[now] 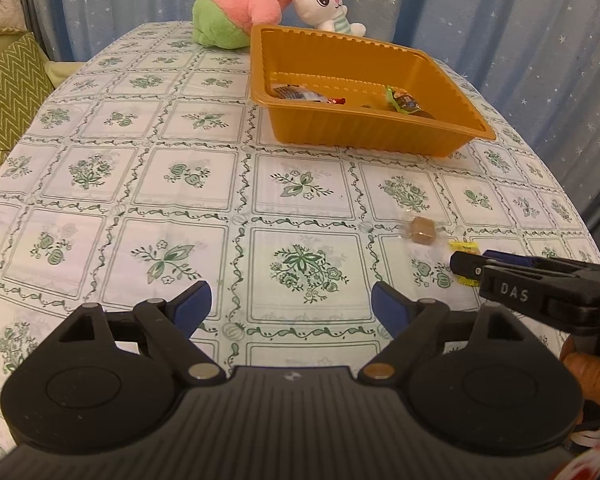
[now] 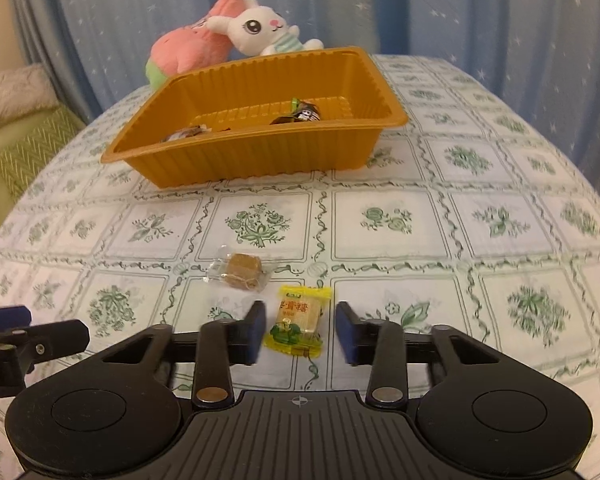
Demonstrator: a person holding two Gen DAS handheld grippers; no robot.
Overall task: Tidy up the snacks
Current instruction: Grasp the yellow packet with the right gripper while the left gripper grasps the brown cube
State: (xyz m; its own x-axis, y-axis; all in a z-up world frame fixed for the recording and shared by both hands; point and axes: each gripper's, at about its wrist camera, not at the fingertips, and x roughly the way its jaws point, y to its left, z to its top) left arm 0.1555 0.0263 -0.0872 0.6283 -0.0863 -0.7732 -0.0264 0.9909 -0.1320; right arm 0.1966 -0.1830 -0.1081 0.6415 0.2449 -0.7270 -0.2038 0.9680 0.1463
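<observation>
Near table (image 1: 112,184): patterned cloth lies bare on the left half; free passage there.
Orange tray (image 2: 256,156): stands at the far middle, walls raised, top open; wrapped snacks inside leave bare floor between them.
Plush toys (image 1: 256,4): lean just behind the tray's far rim, blocking the far edge.
Strip before the tray: clear cloth, wide enough to cross.
Brown wrapped sweet (image 2: 242,271): lies just beyond the yellow packet (image 2: 298,322), apart from it.
Right gripper (image 2: 300,330): fingers straddle the yellow packet, gaps showing on both sides.
Left gripper (image 1: 292,300): jaws spread over bare cloth, close beside the right one.
</observation>
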